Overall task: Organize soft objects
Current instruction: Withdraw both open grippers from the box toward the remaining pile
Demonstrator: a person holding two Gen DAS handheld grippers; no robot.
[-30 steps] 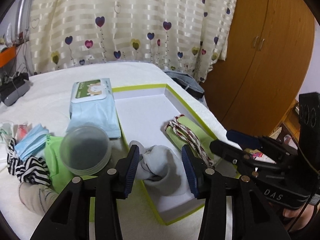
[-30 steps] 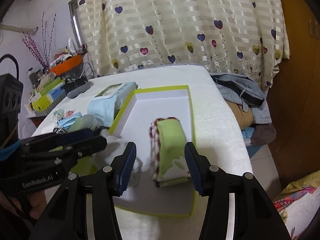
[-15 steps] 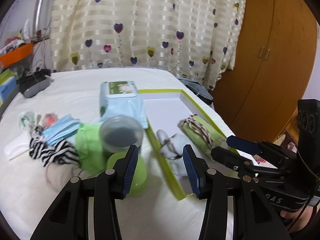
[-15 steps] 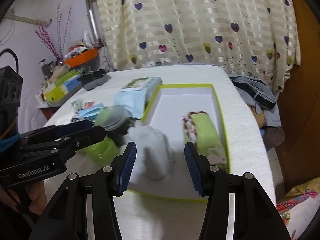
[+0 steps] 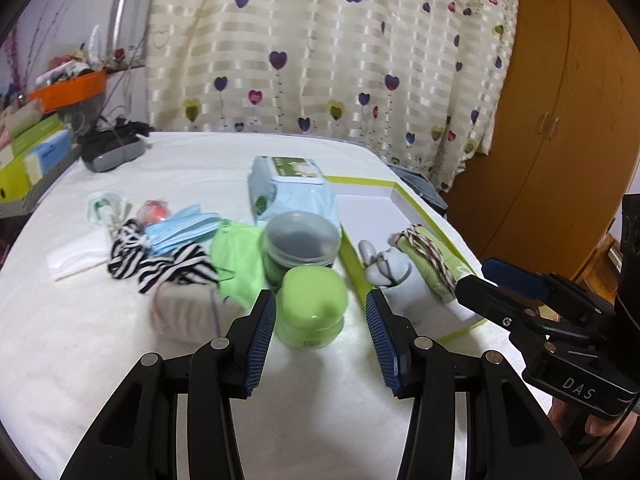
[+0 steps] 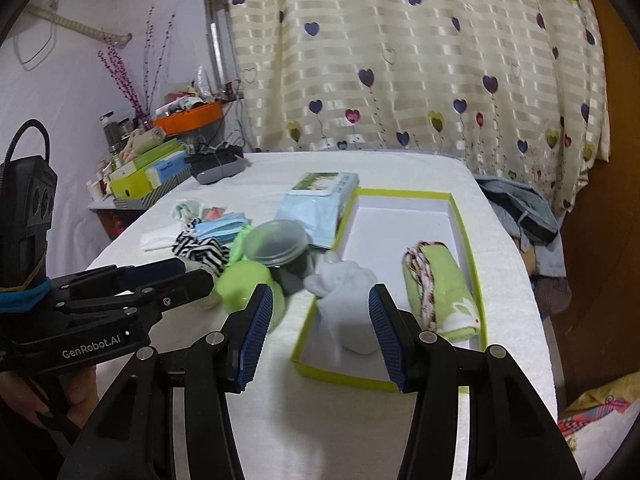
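A grey sock (image 5: 388, 268) and a rolled green towel (image 5: 432, 256) lie in the lime-edged white box (image 5: 420, 208). My left gripper (image 5: 320, 322) is open and empty, low over the bed just in front of a green jar (image 5: 312, 304). Left of the jar lie a green cloth (image 5: 236, 256), a striped sock (image 5: 160, 264), blue masks (image 5: 180, 228) and a folded white cloth (image 5: 180, 312). My right gripper (image 6: 320, 316) is open too, hovering before the box (image 6: 464, 224) with the sock (image 6: 348, 296) seen between its fingers, untouched. The towel (image 6: 440, 292) lies to its right.
A clear lidded jar (image 5: 300, 240) and a pack of wipes (image 5: 288, 192) stand against the box's left wall. A dark case (image 5: 108, 152) sits at the bed's far left. Clothes (image 6: 524, 212) hang off the right edge, near a wooden wardrobe (image 5: 560, 120).
Both grippers have swung left. The left one went from framing the sock in the box to facing the green jar. The right one shifted from the towel to the sock.
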